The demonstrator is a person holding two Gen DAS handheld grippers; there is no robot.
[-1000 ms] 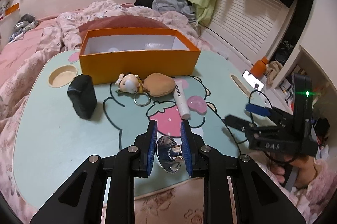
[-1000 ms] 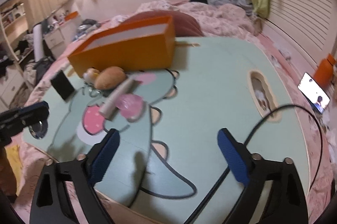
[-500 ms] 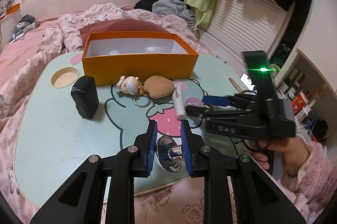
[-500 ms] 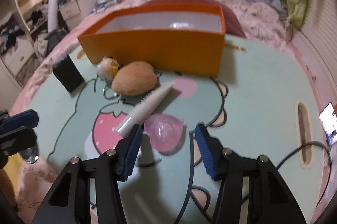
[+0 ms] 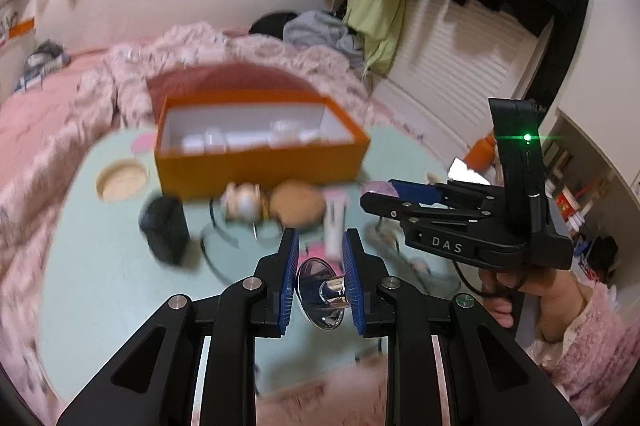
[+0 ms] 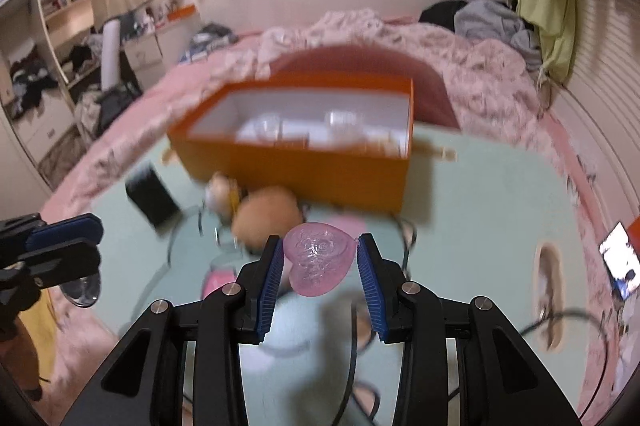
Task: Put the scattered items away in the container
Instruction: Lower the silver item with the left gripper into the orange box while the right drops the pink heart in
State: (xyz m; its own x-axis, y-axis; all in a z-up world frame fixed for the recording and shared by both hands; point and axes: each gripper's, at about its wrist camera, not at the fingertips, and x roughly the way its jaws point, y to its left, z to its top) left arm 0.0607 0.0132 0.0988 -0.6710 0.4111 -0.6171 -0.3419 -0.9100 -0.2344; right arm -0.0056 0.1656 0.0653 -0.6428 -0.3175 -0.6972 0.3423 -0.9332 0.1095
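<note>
My left gripper (image 5: 320, 278) is shut on a shiny silver funnel-shaped piece (image 5: 322, 296), held above the table's near edge. My right gripper (image 6: 320, 262) is shut on a translucent pink heart-shaped case (image 6: 318, 260), lifted above the table; it also shows in the left wrist view (image 5: 384, 195). The orange box (image 5: 260, 161) with white inside stands at the back and holds several pale items. In front of it lie a small plush keychain (image 5: 244, 203), a brown pouch (image 5: 298, 203), a white tube (image 5: 334, 226) and a black block (image 5: 166, 230).
The mint-green lap table (image 6: 480, 226) with cartoon print sits on a pink bed. It has a round cup recess (image 5: 120, 181) at left. A phone (image 6: 620, 260) lies lit at the right, and a black cable (image 6: 560, 318) trails over the table's right side.
My right gripper closed on the pink heart case and lifted it off the table. Both views moved up and toward the box. The left gripper still holds the silver piece.
</note>
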